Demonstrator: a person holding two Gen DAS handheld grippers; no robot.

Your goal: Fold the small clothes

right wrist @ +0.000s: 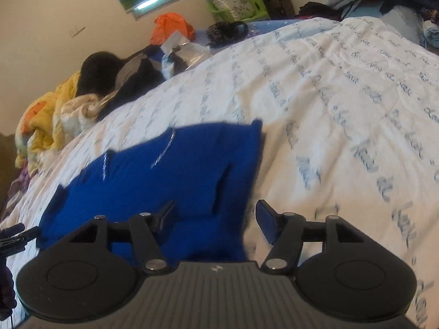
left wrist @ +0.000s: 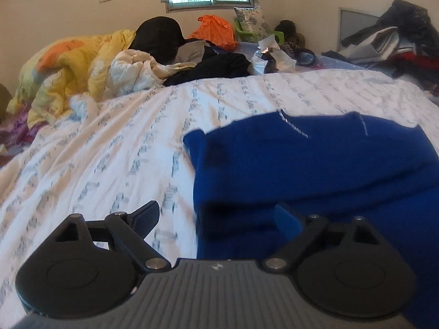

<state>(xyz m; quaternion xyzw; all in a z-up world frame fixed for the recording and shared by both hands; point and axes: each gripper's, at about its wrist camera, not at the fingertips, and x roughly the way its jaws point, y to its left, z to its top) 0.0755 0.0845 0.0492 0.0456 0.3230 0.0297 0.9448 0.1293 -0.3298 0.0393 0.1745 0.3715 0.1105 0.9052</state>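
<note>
A bright blue garment [left wrist: 315,164] lies partly folded on the white printed bedsheet [left wrist: 109,150]. My left gripper [left wrist: 219,219] is open at the garment's near left edge, its left finger over the sheet and its right finger over the blue cloth. In the right wrist view the same blue garment [right wrist: 170,170] lies left of centre on the sheet [right wrist: 343,109]. My right gripper [right wrist: 216,219] is open over the garment's near right edge, left finger above the cloth, right finger above the sheet. The tip of the left gripper [right wrist: 16,235] shows at the far left.
A yellow quilt [left wrist: 68,65] and dark clothes [left wrist: 214,65] are heaped at the bed's far left. An orange bag [left wrist: 216,31] and a patterned pillow [left wrist: 251,20] stand by the wall. A clothes pile [left wrist: 397,41] lies at the far right.
</note>
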